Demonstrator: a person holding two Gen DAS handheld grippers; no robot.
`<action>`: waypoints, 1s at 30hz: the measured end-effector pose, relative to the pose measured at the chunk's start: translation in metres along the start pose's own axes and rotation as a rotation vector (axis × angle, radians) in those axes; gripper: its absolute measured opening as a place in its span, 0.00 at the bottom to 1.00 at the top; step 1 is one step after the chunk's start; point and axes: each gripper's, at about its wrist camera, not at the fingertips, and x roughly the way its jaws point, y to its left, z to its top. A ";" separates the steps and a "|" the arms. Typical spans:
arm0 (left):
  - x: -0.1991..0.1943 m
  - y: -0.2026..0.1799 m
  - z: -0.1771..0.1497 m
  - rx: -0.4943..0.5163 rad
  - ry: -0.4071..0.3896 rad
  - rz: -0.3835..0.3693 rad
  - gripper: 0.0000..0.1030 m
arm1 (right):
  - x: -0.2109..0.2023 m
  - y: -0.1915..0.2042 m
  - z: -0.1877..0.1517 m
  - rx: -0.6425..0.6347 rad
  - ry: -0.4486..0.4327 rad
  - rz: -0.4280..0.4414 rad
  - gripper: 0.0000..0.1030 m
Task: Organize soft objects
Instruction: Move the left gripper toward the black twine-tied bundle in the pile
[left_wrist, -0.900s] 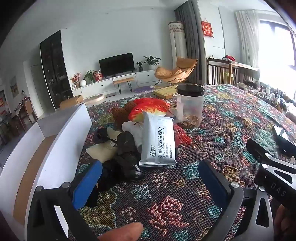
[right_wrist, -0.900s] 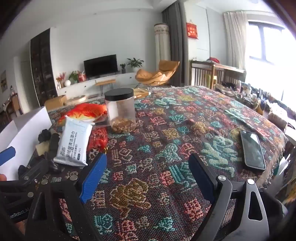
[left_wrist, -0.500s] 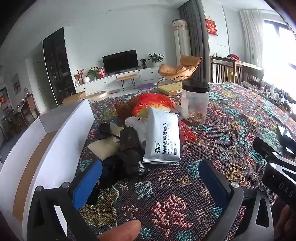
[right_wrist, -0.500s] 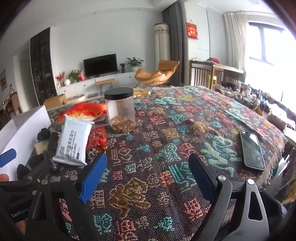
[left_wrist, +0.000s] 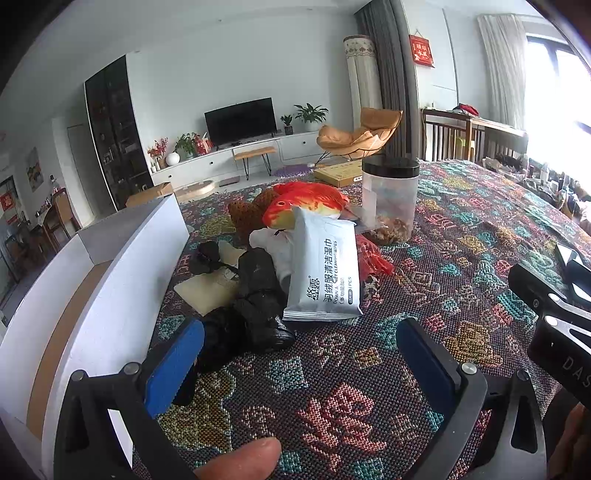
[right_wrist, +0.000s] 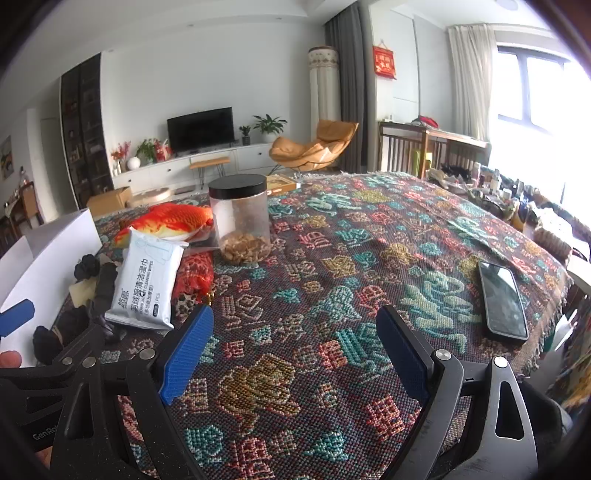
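Compared with the earlier left wrist view, we had drawn nearer the heap: the wipes pack (left_wrist: 325, 273) and the black bundle (left_wrist: 258, 295) stood larger and lower in the frame, while the right wrist view had scarcely changed. Our left tongs (left_wrist: 299, 354) stood wide with nothing between their blue pads, hovering over the patterned cloth of the bench (left_wrist: 461, 236) at lower centre. Just beyond them lay the soft pile: the black bundle at centre left, the wipes pack leaning on it, and the red fish toy (left_wrist: 306, 201) behind, above centre. A white box (left_wrist: 122, 266) ran along the left edge, close beside the pile. A clear jar (left_wrist: 389, 197) with a black lid stood right of the fish. Our right tongs (right_wrist: 295, 350) were equally wide and empty at lower centre, with a phone (right_wrist: 502, 299) lying flat at the right.
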 end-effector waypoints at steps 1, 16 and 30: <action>0.000 0.000 0.000 0.001 0.001 0.000 1.00 | 0.000 0.000 0.000 -0.001 0.000 0.000 0.89; 0.013 -0.001 -0.010 0.016 0.035 0.019 1.00 | 0.000 0.001 0.000 -0.004 0.000 -0.002 0.89; 0.019 -0.002 -0.012 0.024 0.049 0.027 1.00 | 0.001 0.000 0.000 -0.004 0.003 -0.003 0.89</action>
